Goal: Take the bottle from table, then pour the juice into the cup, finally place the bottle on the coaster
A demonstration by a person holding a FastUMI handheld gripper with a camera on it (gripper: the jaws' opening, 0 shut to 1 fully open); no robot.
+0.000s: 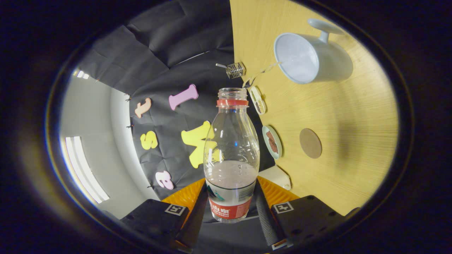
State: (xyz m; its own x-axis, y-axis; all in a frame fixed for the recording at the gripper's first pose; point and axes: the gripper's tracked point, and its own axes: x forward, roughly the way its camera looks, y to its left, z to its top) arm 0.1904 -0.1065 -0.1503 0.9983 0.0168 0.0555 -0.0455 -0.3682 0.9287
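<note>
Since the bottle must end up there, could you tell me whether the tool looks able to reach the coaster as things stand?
Probably yes. The tool is shut on the bottle, and the coaster lies bare on the table, with only the small plate beside it.

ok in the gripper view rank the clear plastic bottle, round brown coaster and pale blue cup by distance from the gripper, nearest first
1. Clear plastic bottle: clamped between the fingers of the gripper, cap off.
2. Round brown coaster: on the wooden table, beyond the fingers, off to the bottle's side.
3. Pale blue cup: farthest, past the coaster on the table.
</note>
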